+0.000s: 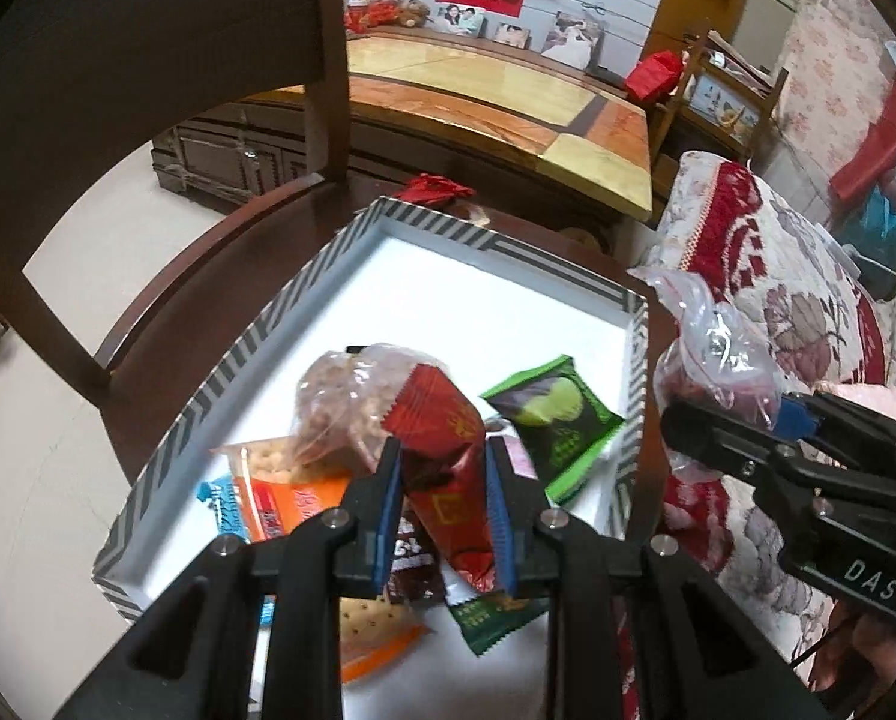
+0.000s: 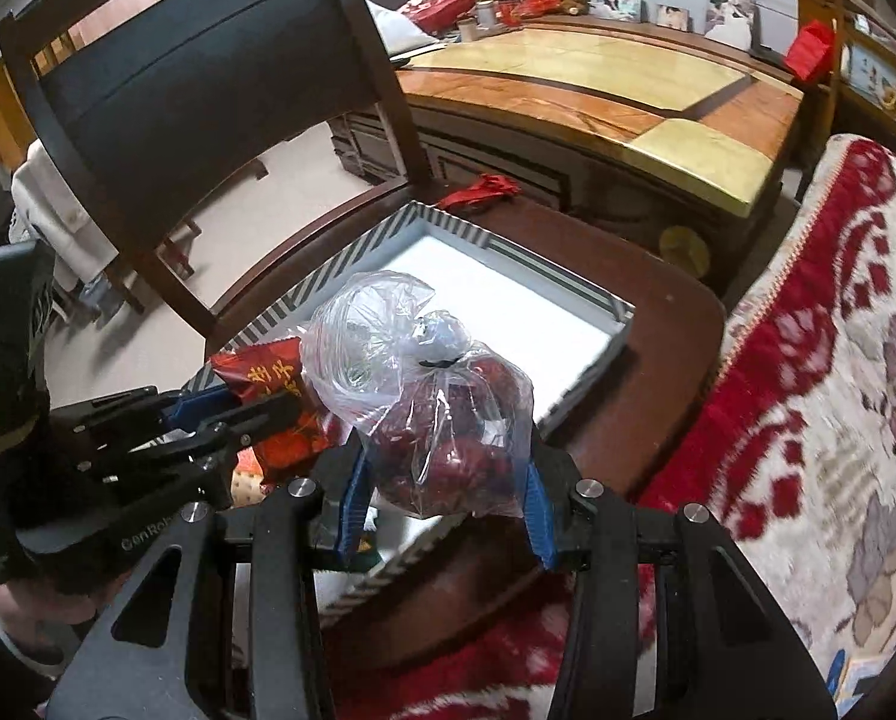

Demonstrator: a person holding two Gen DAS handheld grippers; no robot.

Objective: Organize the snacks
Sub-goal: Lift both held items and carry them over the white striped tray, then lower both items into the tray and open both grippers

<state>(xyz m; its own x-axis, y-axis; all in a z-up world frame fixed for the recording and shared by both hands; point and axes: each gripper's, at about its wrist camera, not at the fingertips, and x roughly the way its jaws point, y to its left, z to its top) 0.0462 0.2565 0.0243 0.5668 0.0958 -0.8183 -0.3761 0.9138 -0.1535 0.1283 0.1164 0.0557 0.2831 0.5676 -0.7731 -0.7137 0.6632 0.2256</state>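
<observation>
The left tool [image 1: 441, 504] is clamped on a red snack packet [image 1: 444, 450], its blue pads [image 1: 390, 510] pressing the packet's two sides, the packet standing tilted with its serrated top edge up and away from the camera. It hangs over the near part of a shallow box [image 1: 387, 222] with a white floor and a grey-and-white striped rim, which sits on the dark wooden seat of a chair [image 1: 237, 228]. Loose in the box lie several other snacks: a clear bag of pale brown pieces [image 1: 333, 402] just behind the red packet, a green packet [image 1: 553, 420] to its right, an orange cracker packet [image 1: 279, 498] with a blue-edged one beside it to the left, a dark brown packet [image 1: 411, 558] and a second green packet [image 1: 490, 612] nearest the camera. The right tool [image 2: 444, 489] grips a knotted clear plastic bag of dark red fruit [image 2: 448, 444] — the blue pads [image 2: 535, 510] squeeze the filled lower part while the loose knotted top rises above them. That bag is held above the box's right-hand edge, near the corner closest to a sofa covered with a red-and-cream floral cover [image 2: 808, 360]. The two tools are near each other, not touching. Behind the chair stands a low bench [image 2: 598, 78] with a glossy yellow-and-orange top.
</observation>
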